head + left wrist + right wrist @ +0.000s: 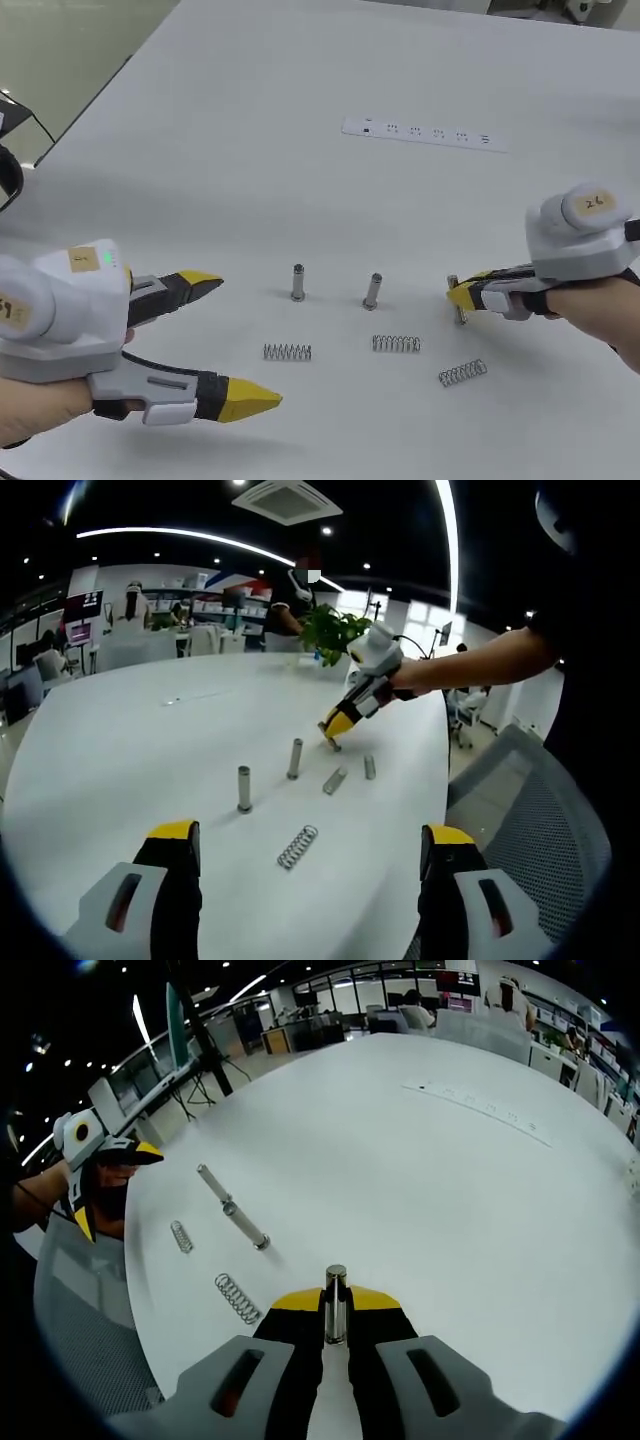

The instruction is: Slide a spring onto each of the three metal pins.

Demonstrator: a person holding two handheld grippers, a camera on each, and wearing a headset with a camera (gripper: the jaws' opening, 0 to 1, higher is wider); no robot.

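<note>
Evidently the first pin is in hand. At the right of the head view the right gripper (462, 293) has its yellow-tipped fingers (300, 1302) closed on a short upright steel pin (336, 1285), the rightmost of three. Whether its foot is touching the white tabletop (300, 180) or is just clear of it, I cannot tell. The middle steel pin (373, 291) and the left steel pin (298, 283) stand free in the centre of the frame, each bare.

Three small wire coil springs lie flat in a loose row below the pins: the left spring (287, 352), the middle spring (396, 344) and the right spring (462, 373), the last just below the held pin. None is on a pin, so the task looks barely begun.

The left gripper (248, 342), at the lower left, hovers with its fingers (172, 832) spread wide and empty, near the left spring. I judge the next move is for it to pinch one spring by its side, lift it, turn it upright and line its bore up over the steadied pin's tip.

The tabletop is broad, smooth and pale, with a long white marked strip (425, 133) lying at the upper middle. Around it is an open office with ceiling lights, a green potted plant (330, 632) and a grey mesh chair (540, 810).
</note>
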